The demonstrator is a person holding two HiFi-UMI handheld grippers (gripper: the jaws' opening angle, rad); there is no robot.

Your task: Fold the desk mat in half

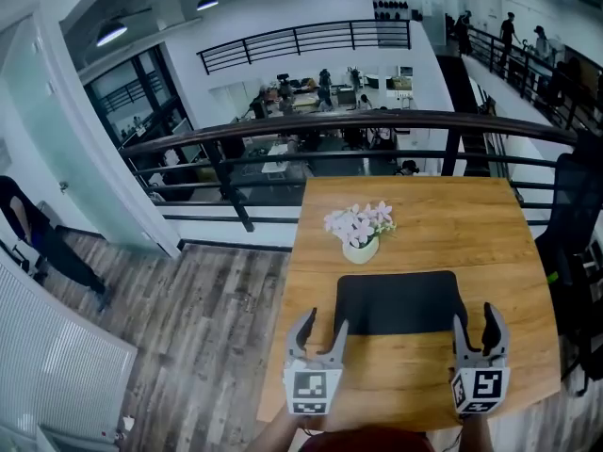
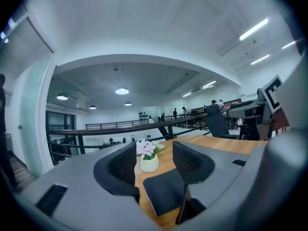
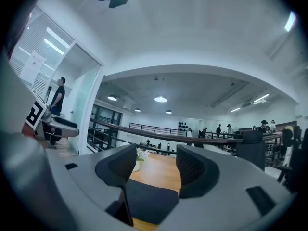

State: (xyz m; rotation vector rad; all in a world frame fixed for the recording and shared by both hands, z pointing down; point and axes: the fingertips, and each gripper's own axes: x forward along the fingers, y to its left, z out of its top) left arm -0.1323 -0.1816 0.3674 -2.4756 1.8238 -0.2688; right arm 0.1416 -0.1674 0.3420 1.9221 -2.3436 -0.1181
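Observation:
A black desk mat (image 1: 400,301) lies flat on the wooden table (image 1: 443,219), its long side across my view. My left gripper (image 1: 323,326) sits at the mat's near left corner, open, with nothing between its jaws. My right gripper (image 1: 476,318) sits at the near right corner, also open and empty. In the left gripper view the left gripper (image 2: 155,150) looks over the mat (image 2: 163,191), whose corner lies low between the jaws. In the right gripper view the right gripper (image 3: 156,155) has the mat (image 3: 149,198) spread under it. Whether either gripper touches the mat I cannot tell.
A small white pot of pink flowers (image 1: 360,229) stands just beyond the mat's far edge. A black chair (image 1: 575,224) is at the table's right side. A dark railing (image 1: 358,121) runs behind the table, with wood floor (image 1: 207,309) to the left.

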